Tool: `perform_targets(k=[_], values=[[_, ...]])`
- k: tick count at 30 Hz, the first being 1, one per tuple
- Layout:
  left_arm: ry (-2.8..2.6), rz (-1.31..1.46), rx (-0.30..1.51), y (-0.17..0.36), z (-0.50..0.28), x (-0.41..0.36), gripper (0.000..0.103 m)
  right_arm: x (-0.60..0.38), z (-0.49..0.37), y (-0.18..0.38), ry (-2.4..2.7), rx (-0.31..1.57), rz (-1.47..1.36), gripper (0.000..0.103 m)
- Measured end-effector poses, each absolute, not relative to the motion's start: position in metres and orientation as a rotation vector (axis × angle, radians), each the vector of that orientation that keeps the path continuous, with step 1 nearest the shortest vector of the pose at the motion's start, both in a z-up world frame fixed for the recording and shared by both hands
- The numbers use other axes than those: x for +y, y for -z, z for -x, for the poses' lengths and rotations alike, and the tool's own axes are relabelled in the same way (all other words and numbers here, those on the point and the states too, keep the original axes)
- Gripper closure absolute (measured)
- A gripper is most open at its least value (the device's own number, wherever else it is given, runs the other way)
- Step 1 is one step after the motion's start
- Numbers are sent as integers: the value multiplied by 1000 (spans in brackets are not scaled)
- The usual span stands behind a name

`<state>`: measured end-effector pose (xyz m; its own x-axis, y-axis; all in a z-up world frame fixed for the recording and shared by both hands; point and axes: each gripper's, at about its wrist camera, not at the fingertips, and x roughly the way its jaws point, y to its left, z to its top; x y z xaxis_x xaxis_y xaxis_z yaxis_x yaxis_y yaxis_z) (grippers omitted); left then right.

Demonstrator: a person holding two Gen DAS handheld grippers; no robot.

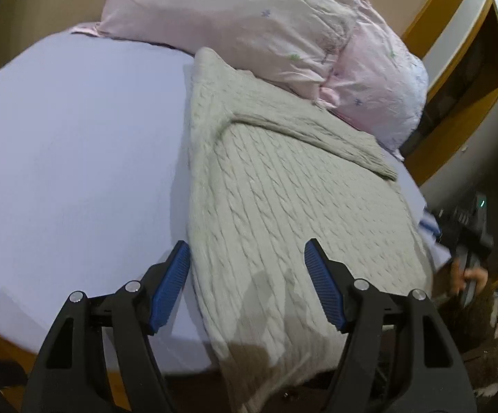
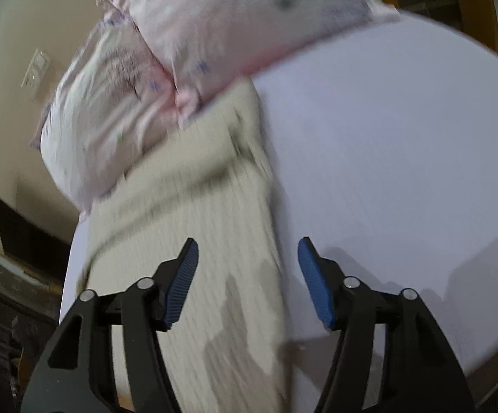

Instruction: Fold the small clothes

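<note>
A grey-beige cable-knit sweater (image 1: pixel 283 213) lies flat on a lilac bed sheet (image 1: pixel 76 158), with one sleeve folded across its upper part. My left gripper (image 1: pixel 247 251) is open and empty above the sweater's near left edge. The right wrist view is blurred; there the sweater (image 2: pixel 207 227) runs down the middle-left of the bed. My right gripper (image 2: pixel 247 247) is open and empty above the sweater's near right edge. The other gripper and a hand (image 1: pixel 469 275) show at the right edge of the left wrist view.
Two pink flowered pillows (image 1: pixel 249 24) lie at the head of the bed and touch the sweater's top. A wooden frame (image 1: pixel 455 69) and dark floor clutter stand beside the bed. The lilac sheet (image 2: pixel 404 172) spreads wide beside the sweater.
</note>
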<state>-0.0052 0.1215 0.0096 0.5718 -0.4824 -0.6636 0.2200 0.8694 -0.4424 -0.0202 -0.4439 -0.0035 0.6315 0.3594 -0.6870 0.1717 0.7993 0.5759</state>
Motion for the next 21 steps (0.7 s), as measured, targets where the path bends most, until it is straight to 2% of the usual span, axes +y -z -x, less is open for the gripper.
perform_targets(k=[2,4,6,7,8,9,10,13,16,21], values=[[446,355,866,-8,16,122,34,-445,45,9,-165,897,-674,57],[459,368,865,-8,25,121,38,-443,59,13,-238,915,-694,61],[459,377,875,-6,36,119,53,-432,71,18,-346,936,-714,63],[457,380,880,-6,40,118,58,-429,75,20,-381,938,-717,64],[455,392,890,-4,46,119,67,-425,78,23,-426,946,-736,70],[460,405,903,-2,48,118,84,-423,79,27,-462,958,-758,81],[474,423,925,1,48,118,92,-419,77,34,-517,975,-797,90],[484,437,938,1,46,115,97,-417,71,29,-598,930,-849,95],[558,465,889,-20,33,116,97,-425,53,-6,-675,781,-901,96],[549,455,738,-76,-47,123,97,-457,-31,-61,-684,557,-1002,96]])
